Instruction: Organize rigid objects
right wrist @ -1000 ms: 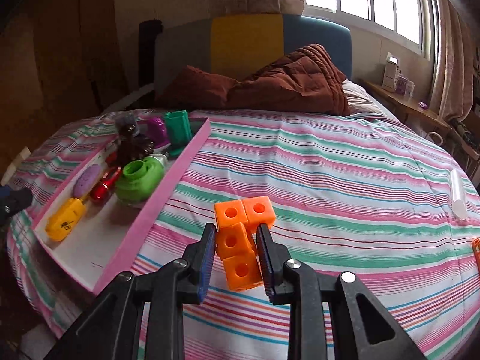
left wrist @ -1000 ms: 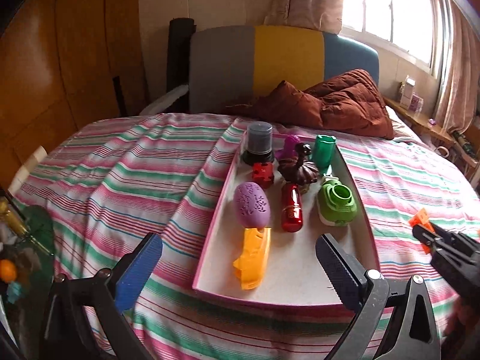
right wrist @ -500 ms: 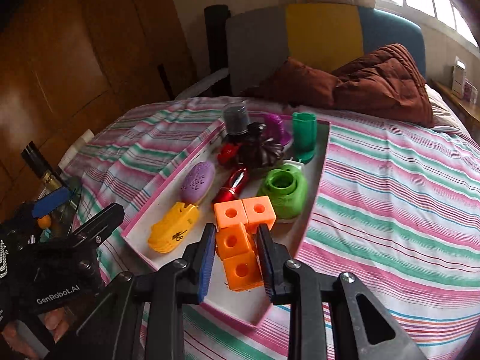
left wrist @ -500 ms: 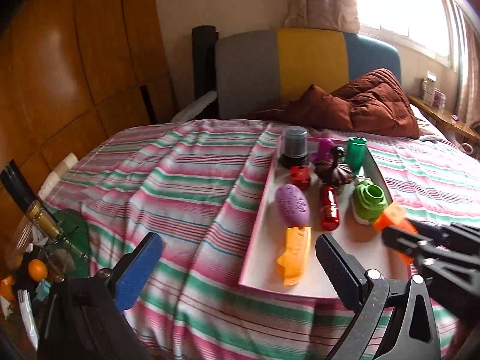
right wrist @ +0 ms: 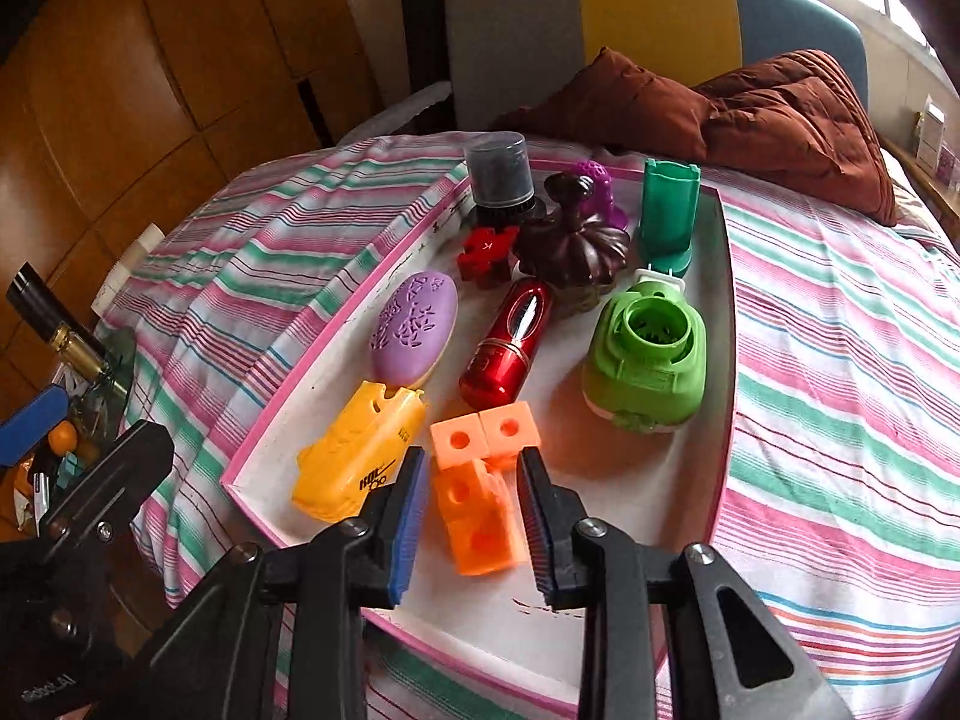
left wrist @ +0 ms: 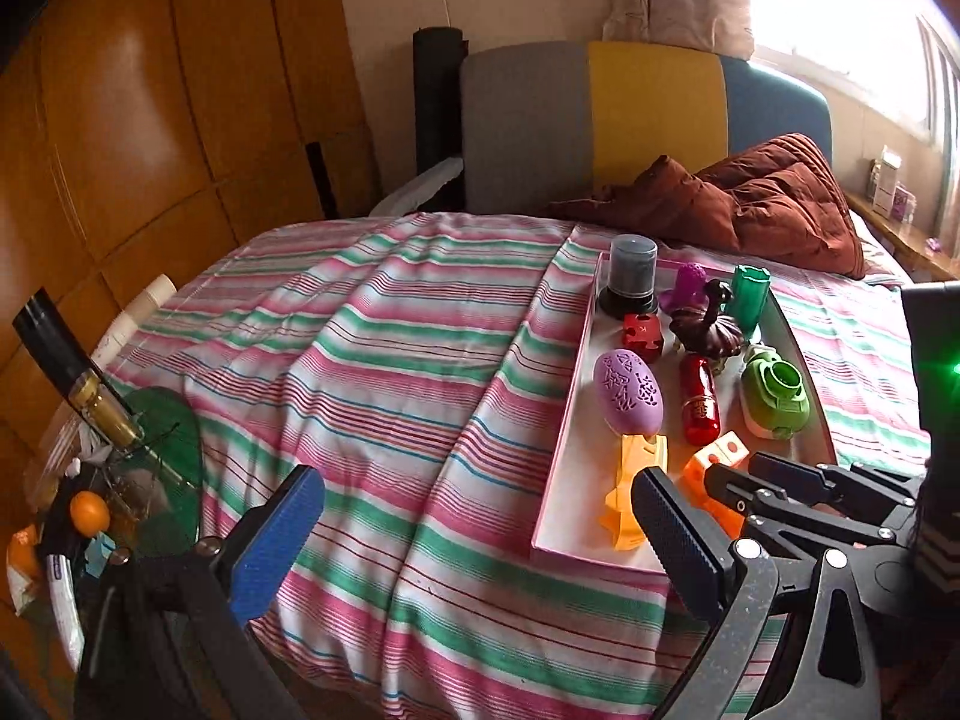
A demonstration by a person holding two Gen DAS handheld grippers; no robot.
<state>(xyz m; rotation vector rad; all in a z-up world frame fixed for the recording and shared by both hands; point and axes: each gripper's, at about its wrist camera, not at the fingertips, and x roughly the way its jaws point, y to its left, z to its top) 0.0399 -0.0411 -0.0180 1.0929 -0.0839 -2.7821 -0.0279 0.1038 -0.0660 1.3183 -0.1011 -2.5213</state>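
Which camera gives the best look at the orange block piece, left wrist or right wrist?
The right wrist view. There the orange block piece sits close and whole in the tray, between the right gripper fingers. In the left wrist view it is mostly hidden behind that gripper, only its top showing.

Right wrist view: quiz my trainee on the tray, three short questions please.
1. True or false: the green cup lies on its side.
2. Which thing is nearest the purple oval? A red tube, B yellow toy, C red cube.
3. What colour is the rim of the tray?
Key: 1 false, it stands upright; 2 B; 3 pink.
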